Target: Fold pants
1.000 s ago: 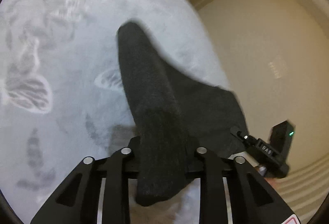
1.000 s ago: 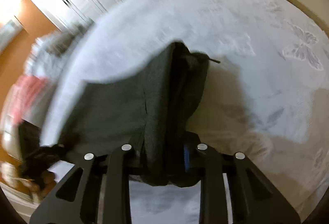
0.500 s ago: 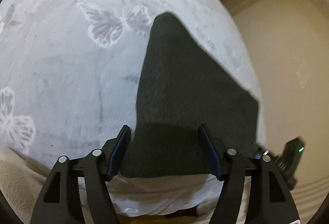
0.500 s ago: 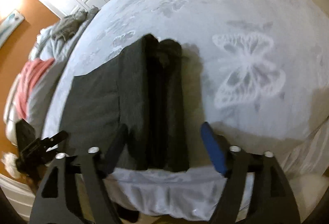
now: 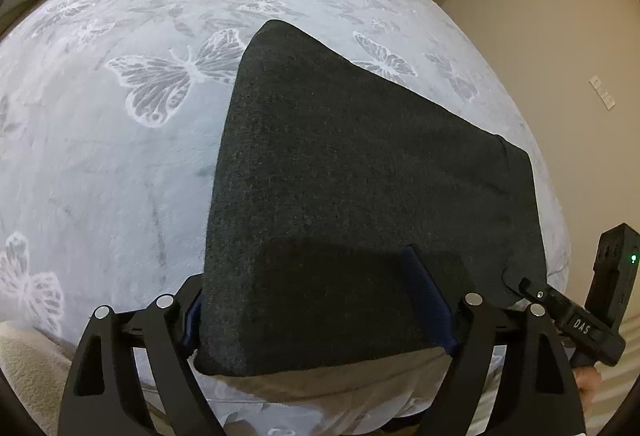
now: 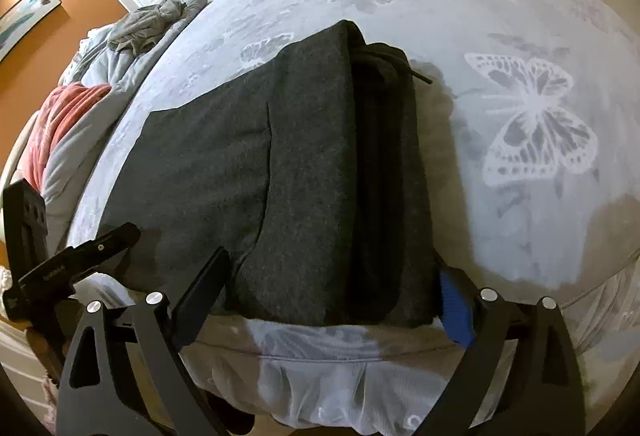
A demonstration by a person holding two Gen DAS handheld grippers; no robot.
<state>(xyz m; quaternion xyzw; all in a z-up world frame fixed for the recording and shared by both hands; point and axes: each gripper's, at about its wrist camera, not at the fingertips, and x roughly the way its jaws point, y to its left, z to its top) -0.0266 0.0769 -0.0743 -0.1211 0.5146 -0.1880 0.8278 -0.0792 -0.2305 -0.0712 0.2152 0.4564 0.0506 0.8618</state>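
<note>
Both tools hang with fingers spread wide, gripping nothing. The left gripper (image 5: 316,316) straddles the near edge of the pants (image 5: 360,176), and the right gripper (image 6: 320,300) does likewise at the waistband end, where a drawstring (image 6: 418,74) pokes out. The pants lie folded flat on the butterfly-print blanket (image 5: 120,156), near the bed's edge, probably so they stay within easy reach for another fold.

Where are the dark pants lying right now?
The dark pants lie folded on the butterfly blanket at the bed's near edge, between both open grippers' fingers.
</note>
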